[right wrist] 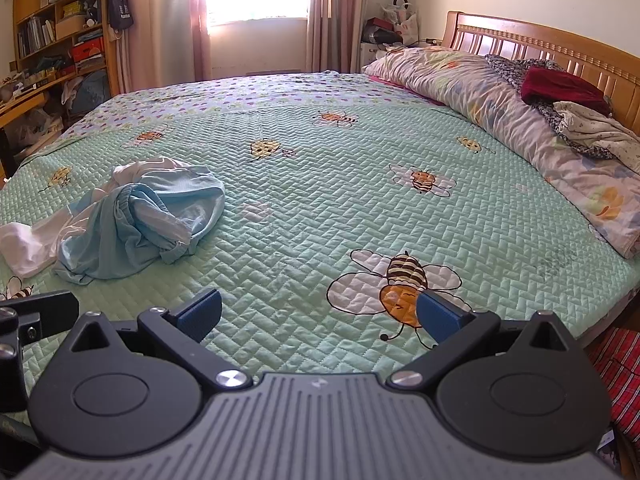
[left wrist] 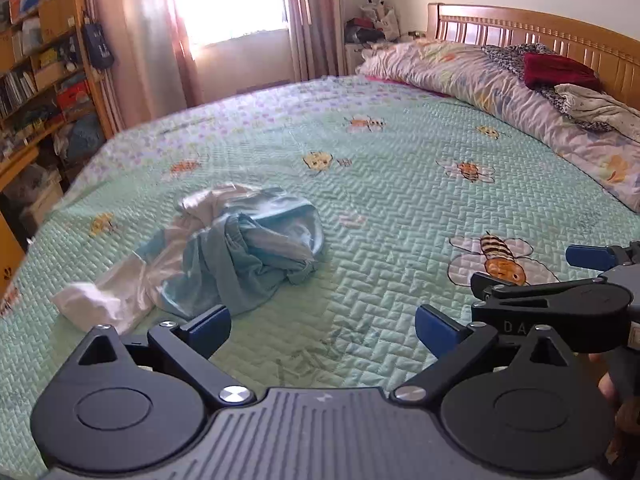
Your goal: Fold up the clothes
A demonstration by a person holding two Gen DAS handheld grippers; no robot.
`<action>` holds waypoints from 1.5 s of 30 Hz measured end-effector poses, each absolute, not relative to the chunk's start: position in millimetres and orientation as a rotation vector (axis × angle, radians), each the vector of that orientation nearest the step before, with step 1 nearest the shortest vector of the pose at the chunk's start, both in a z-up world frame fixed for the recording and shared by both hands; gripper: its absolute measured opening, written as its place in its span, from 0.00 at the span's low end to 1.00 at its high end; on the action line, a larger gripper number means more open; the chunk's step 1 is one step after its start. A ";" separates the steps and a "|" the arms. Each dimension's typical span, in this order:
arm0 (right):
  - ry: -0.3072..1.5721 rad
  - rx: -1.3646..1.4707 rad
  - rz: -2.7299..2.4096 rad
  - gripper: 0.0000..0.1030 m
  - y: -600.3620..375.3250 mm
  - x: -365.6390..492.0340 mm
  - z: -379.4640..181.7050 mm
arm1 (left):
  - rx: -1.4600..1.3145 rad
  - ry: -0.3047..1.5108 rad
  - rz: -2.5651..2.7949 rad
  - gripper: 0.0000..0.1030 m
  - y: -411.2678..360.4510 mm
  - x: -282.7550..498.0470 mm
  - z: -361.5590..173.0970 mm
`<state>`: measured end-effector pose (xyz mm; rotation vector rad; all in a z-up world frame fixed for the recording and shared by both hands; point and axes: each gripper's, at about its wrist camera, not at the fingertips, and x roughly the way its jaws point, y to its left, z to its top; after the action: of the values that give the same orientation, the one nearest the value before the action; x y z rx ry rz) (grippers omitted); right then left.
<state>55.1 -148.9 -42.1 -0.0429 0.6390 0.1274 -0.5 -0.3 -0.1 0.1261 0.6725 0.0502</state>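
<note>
We count one crumpled light-blue and white garment (left wrist: 224,256) on the bed (left wrist: 400,200), left of centre, ahead of our two grippers. Our left gripper (left wrist: 323,330) and right gripper (right wrist: 319,312) both hold their jaws wide, empty. The left view alone shows fingers (left wrist: 610,388) at its right edge; the right view alone shows a red striped cloth (right wrist: 620,376) beside the bed.

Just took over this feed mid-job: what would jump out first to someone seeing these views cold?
The crumpled light blue and white garment lies unfolded on the left side of the green bee-print quilt. Both the left gripper and the right gripper hang open above the quilt, holding nothing. Along the wooden headboard, a rolled floral duvet carries a clothes pile.
</note>
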 end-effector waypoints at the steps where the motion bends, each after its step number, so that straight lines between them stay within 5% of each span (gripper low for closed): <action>1: 0.637 -0.041 0.129 1.00 -148.8 55.2 -41.3 | 0.119 0.681 0.050 0.91 -1.3 -2.2 -0.6; 21: 0.654 -0.056 0.171 1.00 -138.4 57.9 -45.1 | -0.023 0.801 0.050 0.96 27.5 14.8 -15.2; 30: 0.380 -0.073 0.416 1.00 -103.5 67.7 -44.5 | -0.385 0.973 0.270 0.93 139.6 42.2 -70.4; 37: 0.485 -0.169 0.530 0.99 -25.1 129.9 -63.9 | -0.358 1.030 0.487 0.91 208.5 37.3 -99.9; 40: 0.501 -0.233 0.590 0.88 13.0 145.6 -78.6 | -0.389 1.039 0.484 0.91 226.8 33.3 -110.8; 42: 0.529 -0.257 0.623 0.67 35.2 157.6 -90.6 | -0.376 1.059 0.506 0.91 229.4 30.8 -117.2; 45: 0.586 -0.244 0.624 0.57 57.8 181.3 -107.6 | -0.350 1.059 0.510 0.91 235.6 31.4 -122.5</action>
<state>181.3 57.8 -107.6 -0.2444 0.5857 0.6244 31.4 235.6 -122.5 -0.3502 1.0586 0.5100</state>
